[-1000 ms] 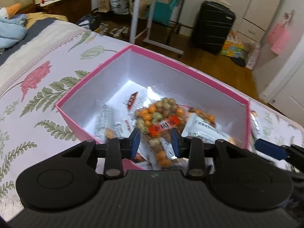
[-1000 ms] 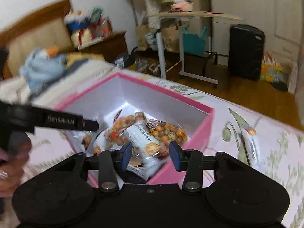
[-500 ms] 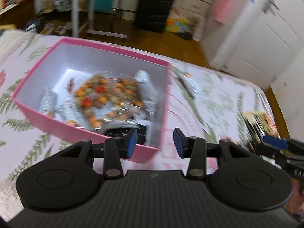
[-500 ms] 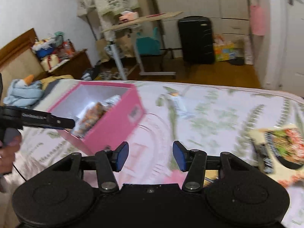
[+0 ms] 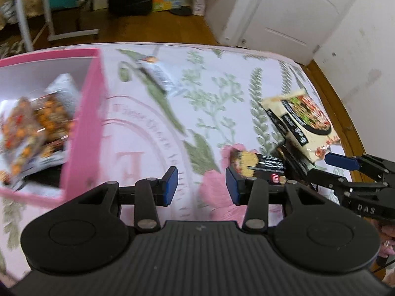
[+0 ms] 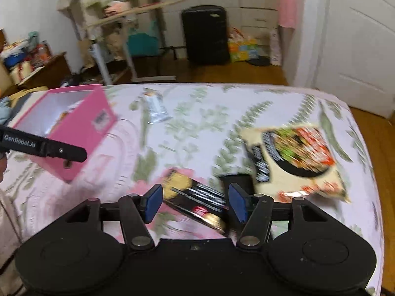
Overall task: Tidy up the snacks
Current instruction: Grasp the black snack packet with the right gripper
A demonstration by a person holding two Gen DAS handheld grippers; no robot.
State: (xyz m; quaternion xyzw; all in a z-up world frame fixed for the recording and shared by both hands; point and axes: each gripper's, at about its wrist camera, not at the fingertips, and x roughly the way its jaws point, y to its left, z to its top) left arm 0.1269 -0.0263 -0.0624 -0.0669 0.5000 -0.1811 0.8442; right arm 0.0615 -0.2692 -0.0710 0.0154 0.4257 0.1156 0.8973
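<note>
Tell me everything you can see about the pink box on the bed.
The pink box is open-topped, with white inner walls, and looks like cardboard. It sits upright on the flowered bedspread. Inside lie several snack packets of orange and green nuts. One outer side bears a small label, blurred. Neither tongs touch it.

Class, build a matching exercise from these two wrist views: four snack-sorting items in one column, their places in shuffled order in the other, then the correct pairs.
Items
1 pink box
2 small white packet
3 large cream noodle bag
4 black-and-yellow packet

Places
A far middle of the bedspread
B between the right gripper's open fingers
C left side, snacks inside
D right side of the bed

Pairs: 1-C, 2-A, 3-D, 4-B
</note>
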